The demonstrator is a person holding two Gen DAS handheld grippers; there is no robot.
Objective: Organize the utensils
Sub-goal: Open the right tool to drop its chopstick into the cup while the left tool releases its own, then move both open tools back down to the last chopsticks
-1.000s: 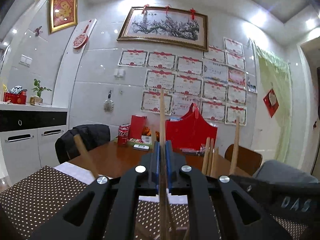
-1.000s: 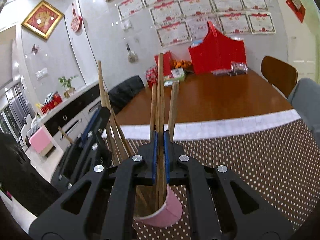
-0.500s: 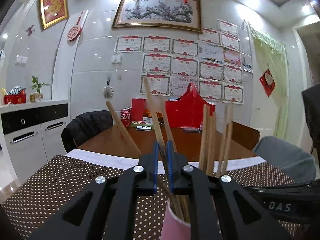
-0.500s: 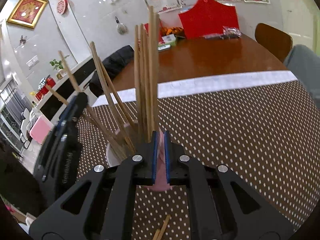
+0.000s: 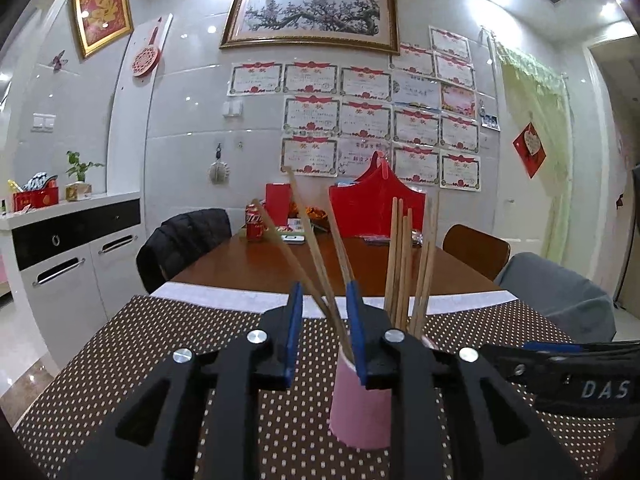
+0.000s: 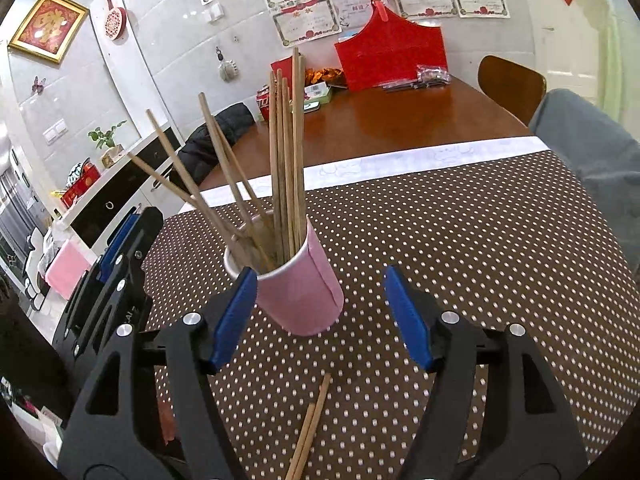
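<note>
A pink paper cup (image 6: 300, 292) stands upright on the brown dotted placemat (image 6: 460, 232) and holds several wooden chopsticks (image 6: 286, 148), some upright and some leaning left. It also shows in the left wrist view (image 5: 360, 404). My right gripper (image 6: 320, 312) is open and empty, just behind the cup. My left gripper (image 5: 322, 328) is open, its jaws on either side of the leaning chopsticks (image 5: 316, 256) without touching them. It also shows at the left of the right wrist view (image 6: 116, 248). Two loose chopsticks (image 6: 310, 420) lie on the mat below the right gripper.
The brown wooden table (image 6: 400, 120) carries a red paper bag (image 6: 388, 60), a red can (image 5: 254, 222) and small items at its far end. Chairs (image 6: 512, 84) stand at the right, one with a black jacket (image 5: 184, 236) at the left. White cabinets (image 5: 60, 264) line the left wall.
Both grippers have opened and let go of their chopsticks, which now stand in the cup. Both have pulled back from the cup, the right one higher and tilted down.
</note>
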